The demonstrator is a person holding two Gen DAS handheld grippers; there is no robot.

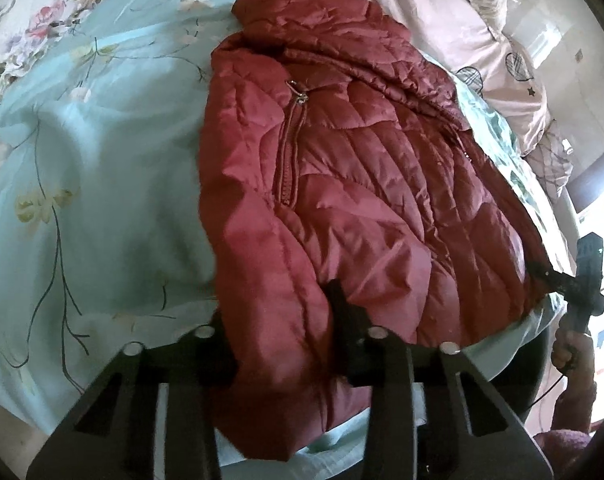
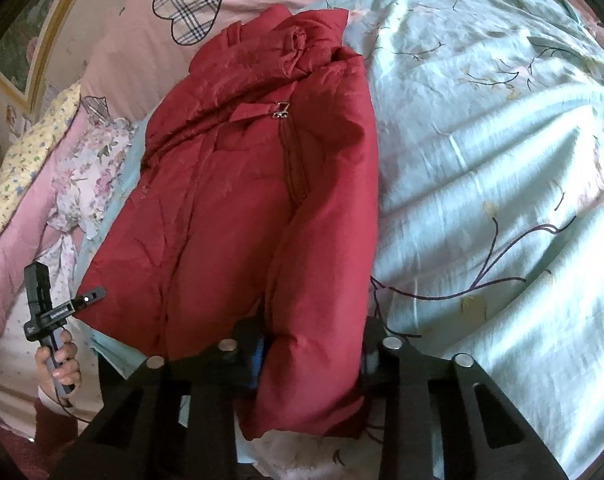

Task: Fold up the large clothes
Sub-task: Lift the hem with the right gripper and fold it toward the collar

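A red quilted down jacket (image 1: 342, 184) lies on a light blue flowered sheet (image 1: 102, 160); it also shows in the right wrist view (image 2: 230, 208). It lies lengthwise, collar far, sides folded inward. My left gripper (image 1: 278, 344) is shut on the jacket's near hem, one finger (image 1: 342, 320) pressed into the fabric. My right gripper (image 2: 310, 356) is shut on a folded sleeve roll at the near hem. Each gripper shows in the other's view: the right one (image 1: 542, 276) at the jacket's right hem corner, the left one (image 2: 90, 296) at its left corner.
A pink quilt with plaid hearts (image 2: 190, 12) lies beyond the jacket. Flowered pillows (image 2: 94, 176) are heaped beside it. The bed's near edge (image 1: 502, 344) runs just under the hem. A framed picture (image 2: 26, 40) hangs on the wall.
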